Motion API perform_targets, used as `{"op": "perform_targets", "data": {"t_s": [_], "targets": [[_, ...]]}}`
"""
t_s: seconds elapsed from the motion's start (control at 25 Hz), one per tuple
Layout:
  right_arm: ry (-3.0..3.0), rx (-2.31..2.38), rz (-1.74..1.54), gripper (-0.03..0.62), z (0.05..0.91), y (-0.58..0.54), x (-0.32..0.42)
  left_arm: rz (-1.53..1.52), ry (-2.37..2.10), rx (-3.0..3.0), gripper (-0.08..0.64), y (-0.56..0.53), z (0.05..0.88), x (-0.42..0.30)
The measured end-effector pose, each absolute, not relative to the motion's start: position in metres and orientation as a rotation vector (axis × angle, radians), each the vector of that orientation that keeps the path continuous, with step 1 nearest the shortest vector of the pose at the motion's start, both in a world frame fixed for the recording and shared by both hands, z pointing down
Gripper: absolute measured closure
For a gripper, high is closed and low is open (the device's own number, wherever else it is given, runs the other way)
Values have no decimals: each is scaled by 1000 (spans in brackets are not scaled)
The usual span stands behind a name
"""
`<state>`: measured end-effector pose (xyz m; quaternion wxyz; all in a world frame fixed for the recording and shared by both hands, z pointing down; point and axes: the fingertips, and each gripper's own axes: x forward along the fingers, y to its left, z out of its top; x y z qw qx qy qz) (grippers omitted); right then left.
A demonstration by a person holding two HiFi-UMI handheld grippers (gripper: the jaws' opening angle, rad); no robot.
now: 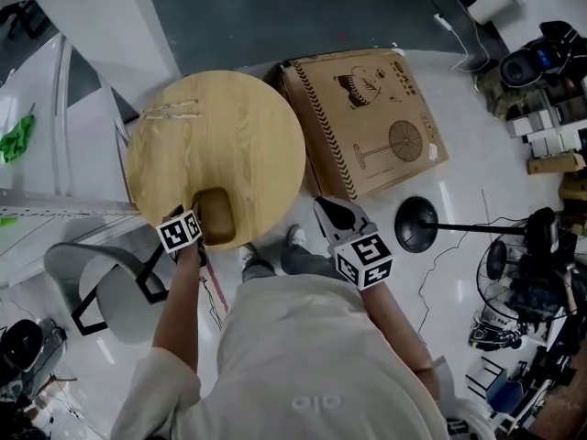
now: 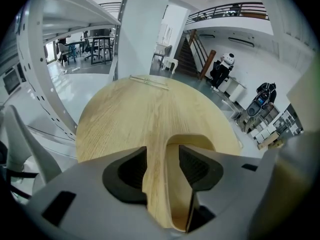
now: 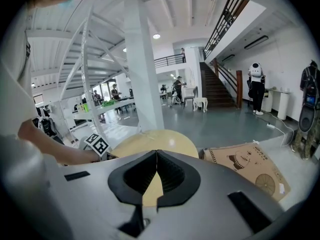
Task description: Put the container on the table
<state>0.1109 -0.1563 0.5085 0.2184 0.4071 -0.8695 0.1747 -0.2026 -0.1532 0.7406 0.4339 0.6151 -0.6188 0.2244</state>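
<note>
A shallow wooden container (image 1: 217,214) sits on the round wooden table (image 1: 220,126), close to its near edge. My left gripper (image 1: 198,224) reaches over that edge, its jaws open on either side of the container's near wall (image 2: 156,184), with a gap at the right pad (image 2: 196,166). The container's floor (image 2: 178,189) shows between the jaws in the left gripper view. My right gripper (image 1: 332,214) hangs off the table's right side above the floor, shut with nothing in it (image 3: 156,156). The table (image 3: 157,140) shows past its jaws.
A flat cardboard box (image 1: 367,122) lies on the floor right of the table. A black fan base (image 1: 415,224) stands nearer, cables beside it. A grey chair (image 1: 101,287) is at the lower left, white shelving (image 1: 55,108) behind it. Two thin sticks (image 1: 171,110) lie at the table's far edge.
</note>
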Motion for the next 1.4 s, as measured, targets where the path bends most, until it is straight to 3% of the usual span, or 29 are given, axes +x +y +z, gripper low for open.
{"op": "perform_targets", "data": {"t_s": [0.16,0.32,0.4,1.4], "targets": [[-2446,1103,503,566,507,-164,107,556,-1555,1563,363,-153,720,-197],[-2492,1068,530,566,506,-175,96,560,-1572,1645,524,-154,693,-189],[-2516,1042,530,566,504,-179,90,526,-1575,1695,540,-155,675,-182],[-2835,490,309,566,417,-169,-25,42,-1804,2113,545,-115,422,-148]]}}
